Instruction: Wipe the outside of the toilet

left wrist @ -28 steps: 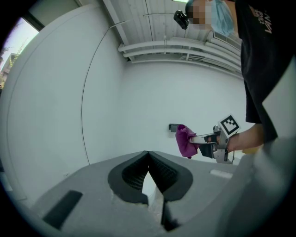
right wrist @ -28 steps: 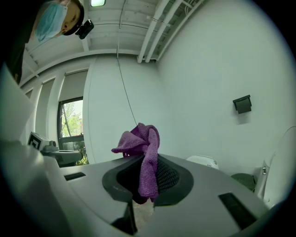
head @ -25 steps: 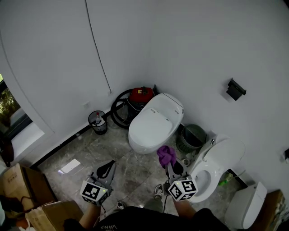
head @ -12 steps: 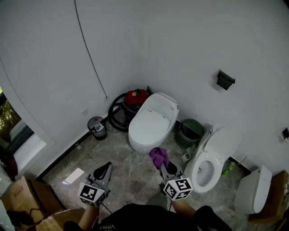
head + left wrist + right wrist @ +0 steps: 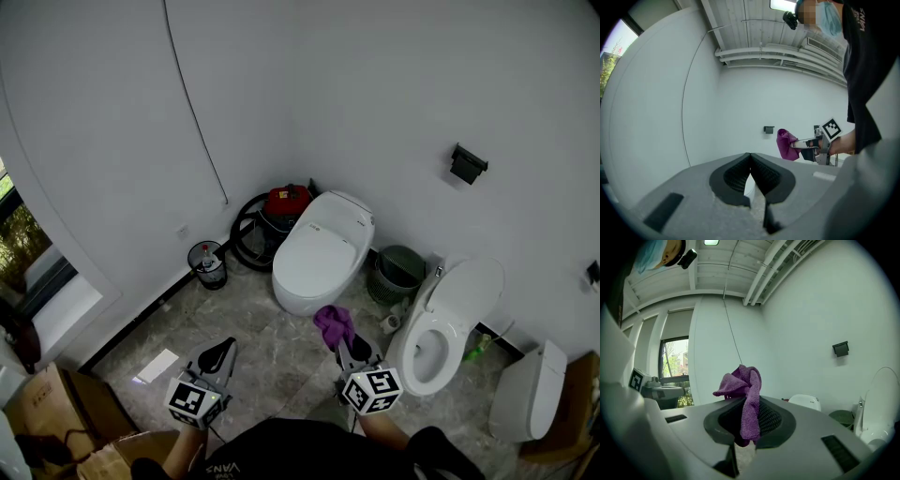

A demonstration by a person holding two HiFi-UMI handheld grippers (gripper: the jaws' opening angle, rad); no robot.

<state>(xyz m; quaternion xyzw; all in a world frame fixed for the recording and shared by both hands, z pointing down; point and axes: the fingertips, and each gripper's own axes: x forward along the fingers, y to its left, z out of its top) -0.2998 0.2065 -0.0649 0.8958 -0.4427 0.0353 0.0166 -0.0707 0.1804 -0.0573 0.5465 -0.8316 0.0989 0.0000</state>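
R hand-held gripper (image 5: 343,343) is clamped on a purple cloth (image 5: 334,323), held over the floor (image 5: 272,352). The closed-lid toilet (image 5: 319,258) stands at its 12 o'clock, apart from it, w/ an open-lid toilet (image 5: 441,328) at 3 o'clock. L hand-held gripper (image 5: 223,347) is at 9 o'clock of the R one, jaws pressed together w/ nothing btwn them.

grey left gripper (image 5: 223,346) and right gripper (image 5: 343,345), marker cubes (image 5: 194,398), black shirt (image 5: 300,452).

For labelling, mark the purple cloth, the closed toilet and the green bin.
purple cloth (image 5: 334,324): head view, on the bunched middle of the cloth.
closed toilet (image 5: 322,258): head view, on its shut lid.
green bin (image 5: 388,281): head view, on its near wall.
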